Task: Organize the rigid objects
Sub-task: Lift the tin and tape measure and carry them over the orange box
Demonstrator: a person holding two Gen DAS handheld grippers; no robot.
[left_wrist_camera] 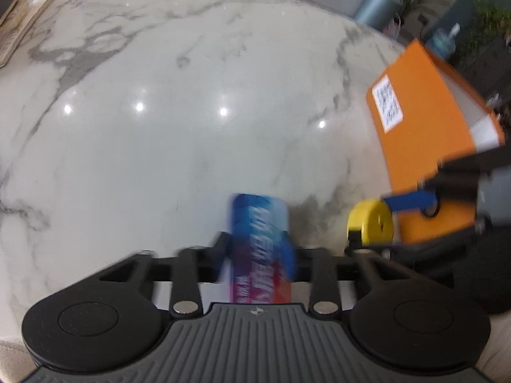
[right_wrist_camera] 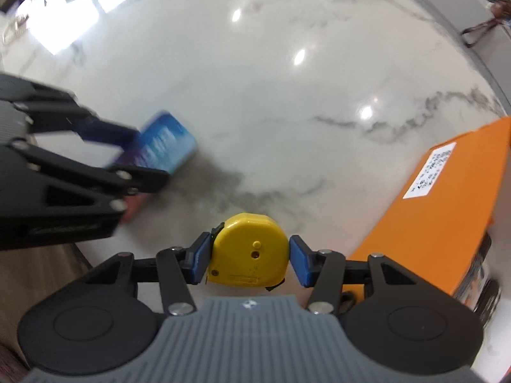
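A blue and red printed box (left_wrist_camera: 255, 223) stands on end on the marble table (left_wrist_camera: 159, 143), blurred, and my left gripper (left_wrist_camera: 255, 250) is shut on its sides. From the right wrist view the same box (right_wrist_camera: 167, 142) and left gripper (right_wrist_camera: 145, 156) sit at the left. My right gripper (right_wrist_camera: 249, 252) is shut on a yellow tape measure (right_wrist_camera: 247, 239), one blue pad on each side. In the left wrist view the tape measure (left_wrist_camera: 372, 220) shows at the right under a blue finger (left_wrist_camera: 408, 201).
An orange box with a white label (right_wrist_camera: 447, 207) lies at the right, close to the tape measure; it also appears as the orange box (left_wrist_camera: 421, 127). Flat boards or books (left_wrist_camera: 19, 22) lie at the far left. A grey-blue cylinder (left_wrist_camera: 377, 3) stands beyond the table's rear edge.
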